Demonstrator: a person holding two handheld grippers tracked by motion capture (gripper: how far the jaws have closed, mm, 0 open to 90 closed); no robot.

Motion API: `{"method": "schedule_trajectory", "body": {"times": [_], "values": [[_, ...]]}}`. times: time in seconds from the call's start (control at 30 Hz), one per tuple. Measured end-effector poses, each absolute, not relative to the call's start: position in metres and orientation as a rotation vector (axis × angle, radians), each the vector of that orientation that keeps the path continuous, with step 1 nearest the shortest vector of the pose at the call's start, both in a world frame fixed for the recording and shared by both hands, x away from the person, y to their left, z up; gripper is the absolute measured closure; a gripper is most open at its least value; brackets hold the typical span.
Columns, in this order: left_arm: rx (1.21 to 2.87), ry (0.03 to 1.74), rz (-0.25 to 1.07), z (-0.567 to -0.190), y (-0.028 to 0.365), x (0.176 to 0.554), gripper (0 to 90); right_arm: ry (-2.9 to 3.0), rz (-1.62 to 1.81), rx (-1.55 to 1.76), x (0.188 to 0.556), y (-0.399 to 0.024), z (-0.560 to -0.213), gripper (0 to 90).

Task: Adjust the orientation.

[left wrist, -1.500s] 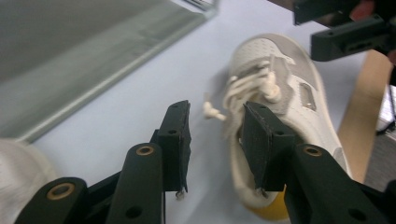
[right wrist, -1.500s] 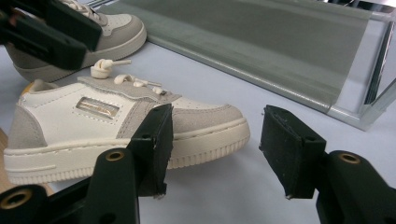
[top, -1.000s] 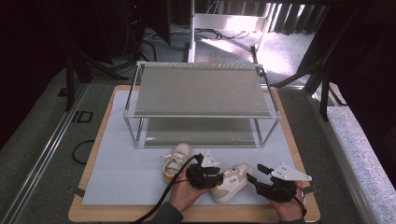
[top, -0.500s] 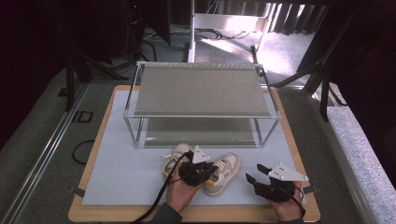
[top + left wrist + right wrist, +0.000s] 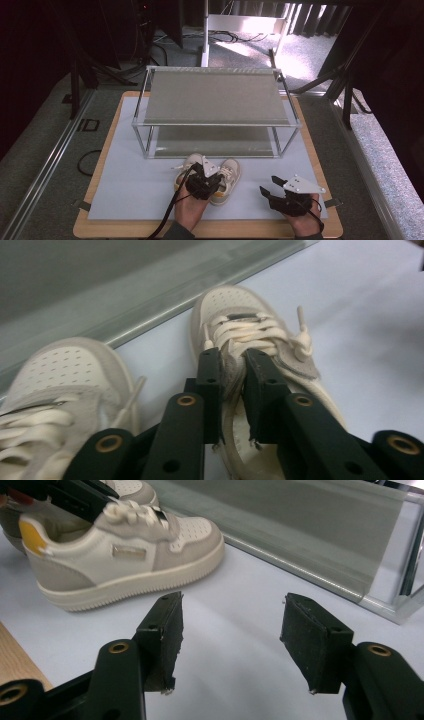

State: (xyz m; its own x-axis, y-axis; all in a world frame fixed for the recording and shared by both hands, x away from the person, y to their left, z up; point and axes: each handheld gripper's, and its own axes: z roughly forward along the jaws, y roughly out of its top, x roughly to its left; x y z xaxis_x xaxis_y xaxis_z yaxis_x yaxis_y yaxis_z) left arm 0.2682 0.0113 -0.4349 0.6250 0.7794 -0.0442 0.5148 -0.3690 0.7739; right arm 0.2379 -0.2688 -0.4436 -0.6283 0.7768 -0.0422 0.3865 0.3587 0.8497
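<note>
1. Two small cream and grey sneakers stand side by side on the pale mat near the front edge of the surface, toes pointing at the lower tier of the wire shelf rack.
2. The left tongs reach down onto the right-hand sneaker from behind. In the left gripper view the two black pads press on the tongue and collar material just behind the laces, with only a narrow gap between them.
3. The jaws of the left tongs have just been opening a little, yet the frames show the pads pinching the shoe's fabric.
4. The left-hand sneaker sits just beside the gripped one, a loose lace end lying between them; nothing grips it.
5. The right tongs hover over bare mat to the right of the shoes, near the front right corner of the surface. Their jaws stand about half apart with nothing between them.
6. In the right gripper view the gripped sneaker shows side-on with a yellow heel tab, flat on its sole, close to the rack's bottom rail.
</note>
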Motion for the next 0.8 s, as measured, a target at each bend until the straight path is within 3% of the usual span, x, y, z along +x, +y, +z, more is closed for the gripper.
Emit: {"method": "schedule_trajectory", "body": {"times": [0.07, 0.2, 0.8], "values": [[2.033, 1.0, 0.432, -0.432, 0.014, 0.267, 65.9, 2.195, 1.192, 0.999, 0.238, -0.265, -0.443, 41.7], [2.003, 0.963, 0.466, -0.425, 0.025, 0.263, 56.5, 2.211, 1.2, 0.973, 0.239, -0.257, -0.442, 41.9], [1.876, 0.949, 0.537, -0.413, 0.108, 0.241, 42.9, 2.293, 1.247, 0.849, 0.25, -0.202, -0.431, 42.6]]}}
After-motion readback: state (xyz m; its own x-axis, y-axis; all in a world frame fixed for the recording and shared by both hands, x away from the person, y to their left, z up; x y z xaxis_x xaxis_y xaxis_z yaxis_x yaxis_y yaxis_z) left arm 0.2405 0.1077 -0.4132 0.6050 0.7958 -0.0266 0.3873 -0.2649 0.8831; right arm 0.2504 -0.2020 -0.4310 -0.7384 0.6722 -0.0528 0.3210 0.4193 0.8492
